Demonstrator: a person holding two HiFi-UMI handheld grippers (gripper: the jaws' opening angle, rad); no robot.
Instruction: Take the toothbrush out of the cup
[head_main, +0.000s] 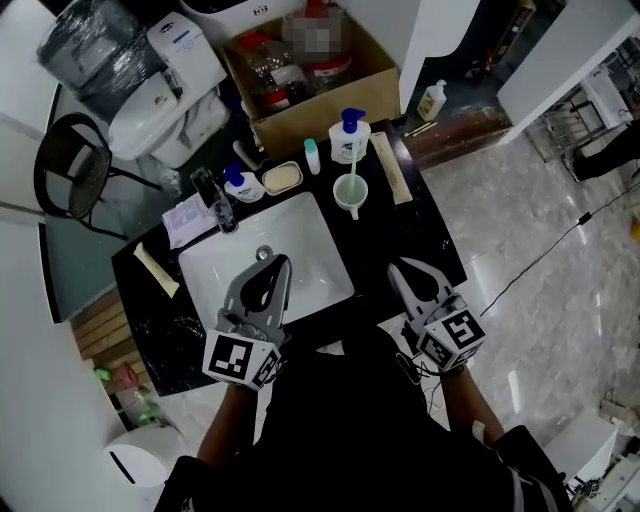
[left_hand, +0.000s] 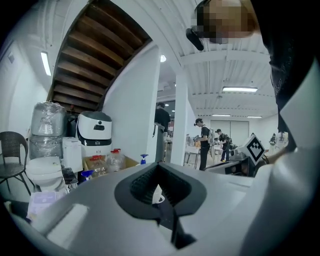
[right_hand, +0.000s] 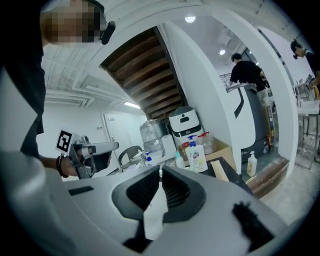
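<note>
A white cup (head_main: 350, 196) stands on the black counter (head_main: 425, 235) behind the sink's right corner, with a pale green toothbrush (head_main: 351, 184) upright in it. My left gripper (head_main: 280, 262) hovers over the front of the white sink (head_main: 235, 262), its jaws meeting at the tip and holding nothing. My right gripper (head_main: 394, 267) is over the counter's front right, jaws together and empty. Both are well short of the cup. In the left gripper view the cup (left_hand: 158, 195) shows through the hollow behind the closed tip of the left gripper (left_hand: 158, 166). The right gripper (right_hand: 160, 170) points towards the bottles.
Behind the cup stand a white pump bottle (head_main: 349, 135), a small blue-capped bottle (head_main: 312, 155) and a soap dish (head_main: 282, 177). The faucet (head_main: 215, 200) and a blue pump bottle (head_main: 241, 184) sit at the sink's back left. A cardboard box (head_main: 310, 70) and a toilet (head_main: 165, 100) lie beyond.
</note>
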